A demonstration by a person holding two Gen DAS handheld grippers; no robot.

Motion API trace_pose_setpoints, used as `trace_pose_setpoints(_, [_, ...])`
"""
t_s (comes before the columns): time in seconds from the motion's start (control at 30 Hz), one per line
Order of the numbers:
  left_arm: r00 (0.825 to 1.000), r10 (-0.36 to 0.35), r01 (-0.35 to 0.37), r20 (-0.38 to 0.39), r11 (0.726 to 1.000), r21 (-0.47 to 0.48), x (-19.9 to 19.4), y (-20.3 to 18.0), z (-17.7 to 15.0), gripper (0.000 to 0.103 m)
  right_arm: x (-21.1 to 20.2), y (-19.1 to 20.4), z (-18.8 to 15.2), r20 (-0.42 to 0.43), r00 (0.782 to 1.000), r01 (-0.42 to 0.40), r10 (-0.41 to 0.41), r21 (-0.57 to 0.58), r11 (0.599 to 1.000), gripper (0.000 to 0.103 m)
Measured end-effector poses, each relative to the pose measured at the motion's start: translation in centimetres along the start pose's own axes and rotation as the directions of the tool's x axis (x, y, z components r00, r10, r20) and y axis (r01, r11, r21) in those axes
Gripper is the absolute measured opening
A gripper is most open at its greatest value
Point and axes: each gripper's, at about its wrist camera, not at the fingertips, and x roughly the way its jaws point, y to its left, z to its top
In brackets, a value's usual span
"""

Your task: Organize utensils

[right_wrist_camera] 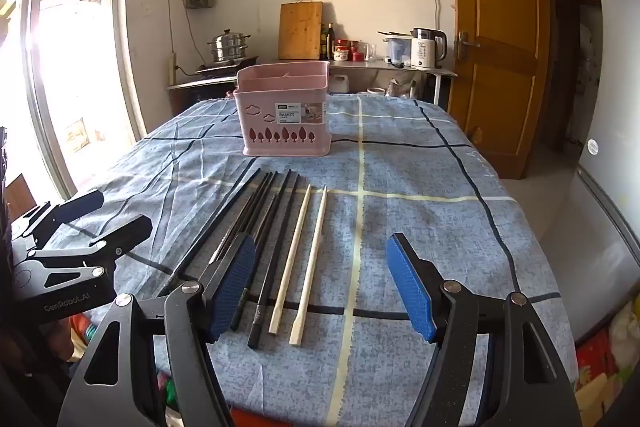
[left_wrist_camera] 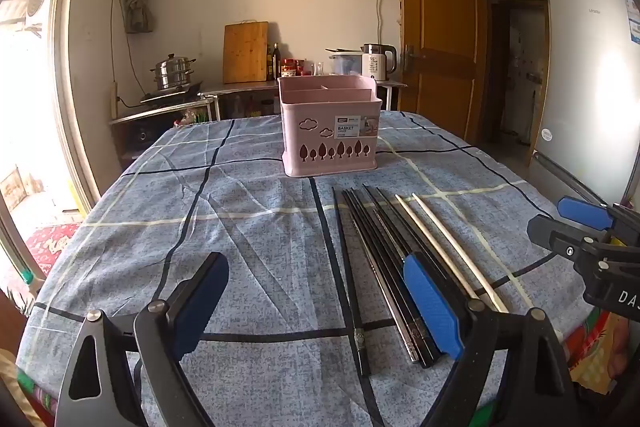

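Ok, both grippers hover low over near edge of table w/ blue checked tablecloth (right_wrist_camera: 420, 187). Left gripper (left_wrist_camera: 316, 301): fingers spread wide, nothing between the pads, blue pad on its right side sits over the dark chopsticks' lower ends; touching or not, can't tell. Right gripper (right_wrist_camera: 322, 291): fingers wide apart too, empty, aimed down at the cloth. Bundle of black chopsticks (right_wrist_camera: 264, 223) lies flat, roughly parallel, tips toward far side. Two pale wooden chopsticks (right_wrist_camera: 298, 259) just beside them on the right, slightly apart from each other. Pink plastic utensil basket w/ tree cutouts (left_wrist_camera: 330, 131) stands upright farther back, mid-table, well apart from chopsticks. Compartments look empty from this angle.
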Motion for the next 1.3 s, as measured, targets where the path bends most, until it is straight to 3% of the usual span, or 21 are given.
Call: trace_pose_setpoints(1.3, [1.000,-0.010,0.010,0.013,1.000,-0.008,-0.54,-0.10,-0.14,0.090,-0.18,0.32,0.06,0.018,1.000,0.006,-0.006,-0.016,1.000,0.069])
